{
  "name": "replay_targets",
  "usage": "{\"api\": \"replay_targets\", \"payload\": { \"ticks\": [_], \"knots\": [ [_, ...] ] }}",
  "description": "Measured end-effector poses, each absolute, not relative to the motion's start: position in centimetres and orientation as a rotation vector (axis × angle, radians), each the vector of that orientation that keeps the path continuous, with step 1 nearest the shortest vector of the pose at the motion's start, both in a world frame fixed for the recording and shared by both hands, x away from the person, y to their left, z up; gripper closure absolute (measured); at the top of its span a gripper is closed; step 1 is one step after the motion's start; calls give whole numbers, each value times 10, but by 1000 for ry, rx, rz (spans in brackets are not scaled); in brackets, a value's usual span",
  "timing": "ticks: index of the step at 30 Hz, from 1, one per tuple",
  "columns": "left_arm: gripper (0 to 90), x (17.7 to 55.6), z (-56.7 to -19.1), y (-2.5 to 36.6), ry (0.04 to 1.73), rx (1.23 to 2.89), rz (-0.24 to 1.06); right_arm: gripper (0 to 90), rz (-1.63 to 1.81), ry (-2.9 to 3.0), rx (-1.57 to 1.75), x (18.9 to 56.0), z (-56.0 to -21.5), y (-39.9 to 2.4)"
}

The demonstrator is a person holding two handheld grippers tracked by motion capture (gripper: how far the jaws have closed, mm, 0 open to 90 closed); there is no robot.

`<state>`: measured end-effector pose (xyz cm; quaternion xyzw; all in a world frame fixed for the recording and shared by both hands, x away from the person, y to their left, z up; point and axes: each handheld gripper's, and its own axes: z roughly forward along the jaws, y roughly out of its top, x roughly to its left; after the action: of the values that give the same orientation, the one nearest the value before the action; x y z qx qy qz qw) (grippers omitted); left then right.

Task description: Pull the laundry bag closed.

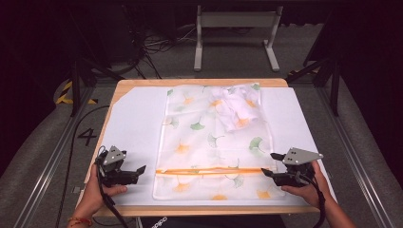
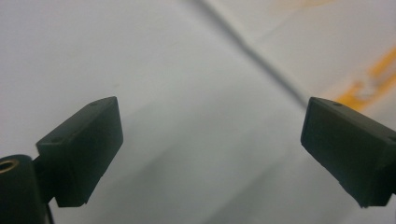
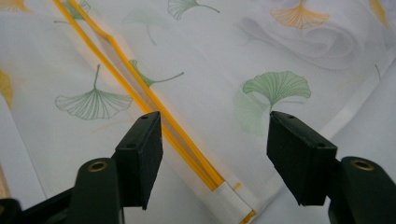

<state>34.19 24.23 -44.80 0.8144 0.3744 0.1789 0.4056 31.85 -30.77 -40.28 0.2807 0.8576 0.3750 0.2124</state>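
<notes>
A sheer white bag (image 1: 214, 137) printed with green and orange ginkgo leaves lies flat in the middle of the table. An orange zipper (image 1: 214, 170) runs across its near end. A crumpled white cloth (image 1: 237, 107) sits inside at the far end. My left gripper (image 1: 140, 174) is open just left of the zipper's left end, over the white sheet (image 2: 140, 56), with the bag's edge (image 2: 336, 42) ahead. My right gripper (image 1: 267, 164) is open at the zipper's right end; its jaws straddle the zipper (image 3: 140, 88) near its end tab, nothing held.
A white sheet (image 1: 138, 118) covers the wooden table (image 1: 199, 81), with bare strips either side of the bag. Beyond the far edge a grey metal stand (image 1: 235, 28) and cables lie on the floor. Metal rails run along both sides.
</notes>
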Motion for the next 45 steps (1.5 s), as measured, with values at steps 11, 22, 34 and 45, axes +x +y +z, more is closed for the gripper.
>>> {"api": "replay_targets", "payload": {
  "ticks": [11,22,34,45],
  "knots": [
    [547,316,-435,224,705,2076,443,595,986,2461,649,315,-407,-285],
    [738,301,-438,224,686,2120,424,577,1090,2471,556,328,-391,-246],
    [551,299,-443,216,700,2147,442,500,1075,2501,520,340,-394,-226],
    [372,303,-447,204,696,2181,421,436,1076,2513,509,349,-397,-208]
  ]
}}
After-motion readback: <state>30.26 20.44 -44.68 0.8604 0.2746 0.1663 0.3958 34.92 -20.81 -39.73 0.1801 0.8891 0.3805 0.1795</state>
